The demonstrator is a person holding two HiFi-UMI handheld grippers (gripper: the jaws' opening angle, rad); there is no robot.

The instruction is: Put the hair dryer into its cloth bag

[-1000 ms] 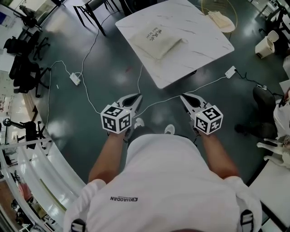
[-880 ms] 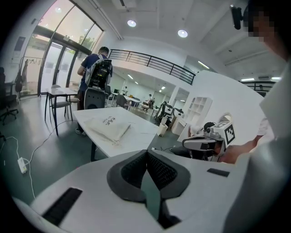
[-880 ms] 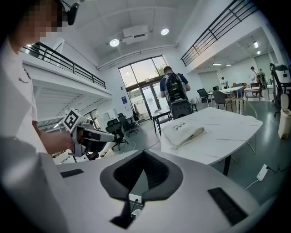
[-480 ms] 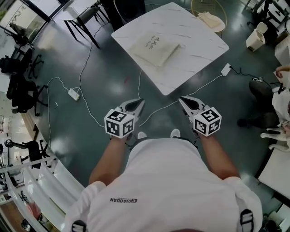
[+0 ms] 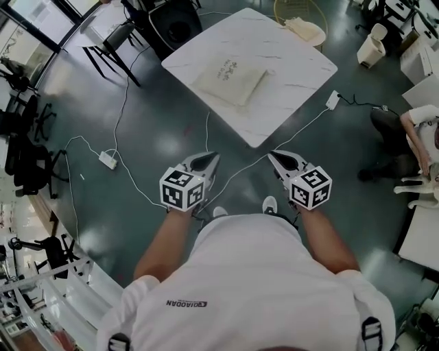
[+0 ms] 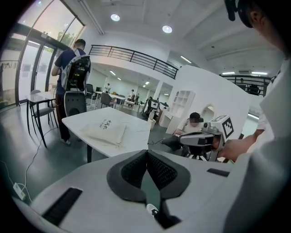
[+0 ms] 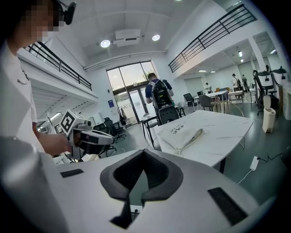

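Observation:
A cream cloth bag [image 5: 230, 81] with dark print lies flat on the white marble table [image 5: 288, 75], and also shows in the left gripper view [image 6: 105, 133] and the right gripper view [image 7: 184, 134]. No hair dryer shows outside the bag. My left gripper [image 5: 209, 159] and right gripper [image 5: 274, 156] are held side by side over the dark floor, well short of the table's near corner. Both are shut with nothing between the jaws [image 6: 146, 152] [image 7: 144, 152]. Each gripper view shows the other gripper, the right one [image 6: 202, 139] and the left one [image 7: 88, 136].
White cables run across the floor to a power strip [image 5: 108, 160] and an adapter [image 5: 333, 100]. A dark chair [image 5: 116, 34] and a person with a backpack [image 6: 75, 73] stand beyond the table. A person [image 5: 411, 130] sits at the right. A round stool [image 5: 300, 20] is behind the table.
The head view has shifted, so the whole table and more of the room's far side now show. Both grippers stay shut and side by side, carried along with the person.

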